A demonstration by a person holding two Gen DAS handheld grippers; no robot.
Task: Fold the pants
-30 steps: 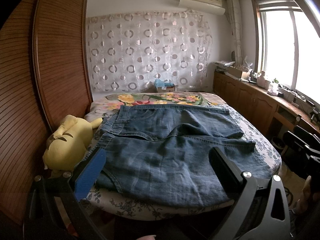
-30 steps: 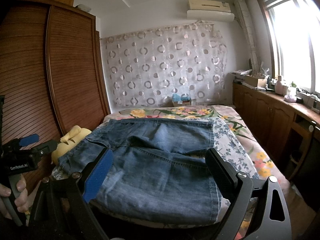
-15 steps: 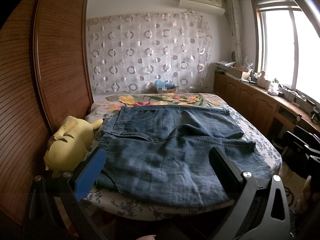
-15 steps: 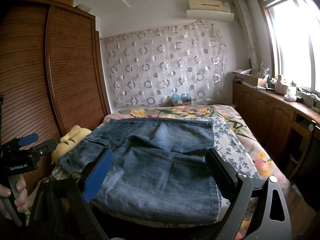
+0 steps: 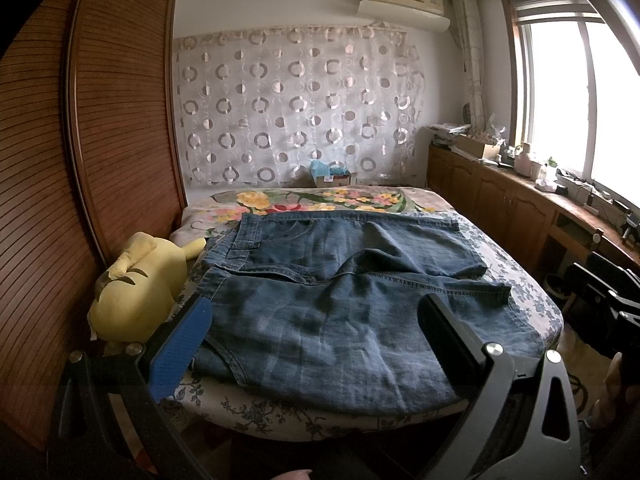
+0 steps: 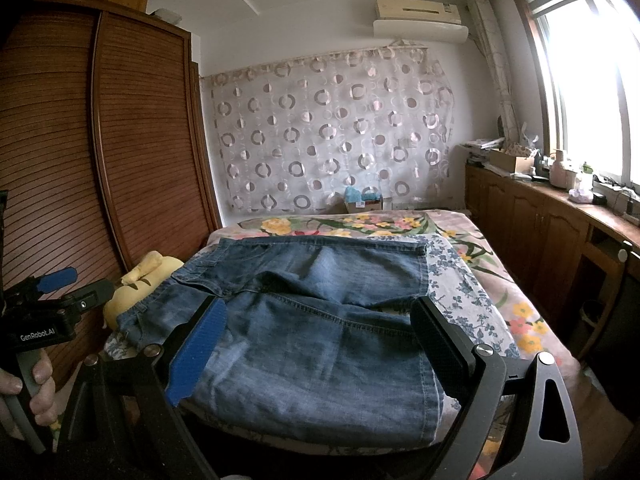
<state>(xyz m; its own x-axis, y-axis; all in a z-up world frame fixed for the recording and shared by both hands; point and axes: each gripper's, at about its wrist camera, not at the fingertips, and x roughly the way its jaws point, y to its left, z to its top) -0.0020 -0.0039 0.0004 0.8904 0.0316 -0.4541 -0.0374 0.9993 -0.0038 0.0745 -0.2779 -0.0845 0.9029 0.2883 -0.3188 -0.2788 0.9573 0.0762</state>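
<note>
Blue denim pants (image 5: 336,300) lie on the bed, spread out with the waistband to the left and the legs doubled over. They also show in the right wrist view (image 6: 312,320). My left gripper (image 5: 316,328) is open and empty, held in front of the bed's near edge, apart from the pants. My right gripper (image 6: 320,332) is open and empty, also before the near edge. The left gripper (image 6: 56,292) shows at the left of the right wrist view, held by a hand.
The bed (image 5: 528,296) has a floral cover. A yellow plush toy (image 5: 136,288) lies at its left side against a wooden slatted wardrobe (image 5: 100,152). A wooden counter (image 5: 520,200) with clutter runs under the window on the right.
</note>
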